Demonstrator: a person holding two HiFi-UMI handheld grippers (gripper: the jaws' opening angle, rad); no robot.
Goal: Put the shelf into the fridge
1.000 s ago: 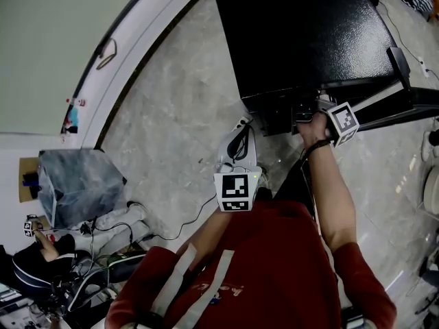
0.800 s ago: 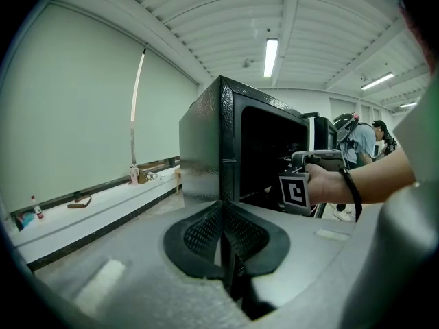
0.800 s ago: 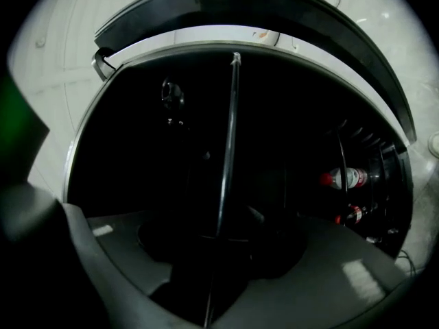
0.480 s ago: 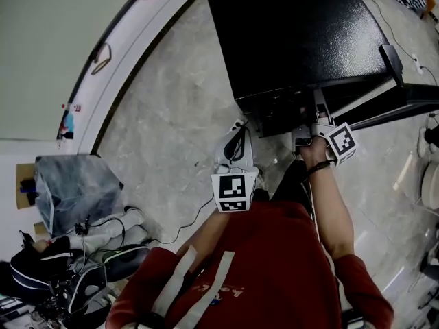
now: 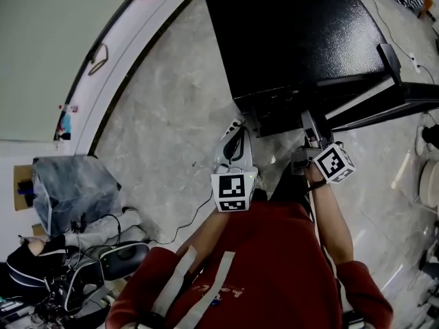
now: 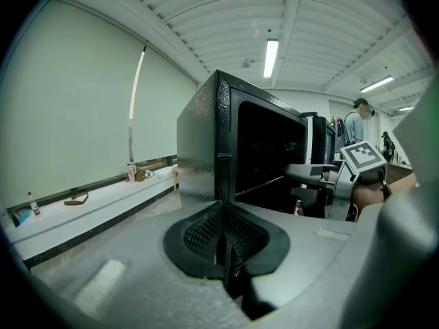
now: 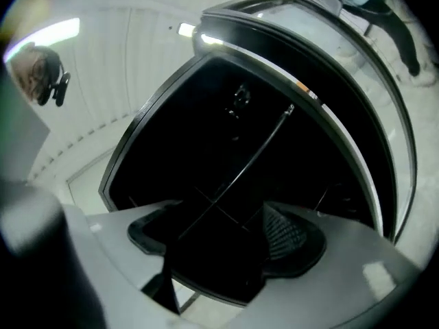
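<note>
Left gripper (image 6: 223, 214) jaws pressed together, empty, held low over glossy marble floor (image 5: 171, 129); a grey wrapped box (image 5: 75, 184) and a seated person (image 5: 31, 262) are off left. Right gripper (image 7: 219, 232) faces the black pebbled fridge (image 5: 295, 40) mouth beside its open door (image 5: 411, 94), jaws just been opening, now wide, nothing between ribbed pads (image 7: 285, 232). Shelf (image 7: 257, 149), thin flat pane with bright edge, sits inside the dark boxy fridge.

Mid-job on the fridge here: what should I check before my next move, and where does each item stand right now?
1. Fridge door open: ok.
2. Right tool jaws apart, just been opening, nothing between them: ok.
3. Left tool shut, empty: ok.
4. Shelf edge visible inside the fridge: ok.
5. Shelf seated level: cannot tell.
</note>
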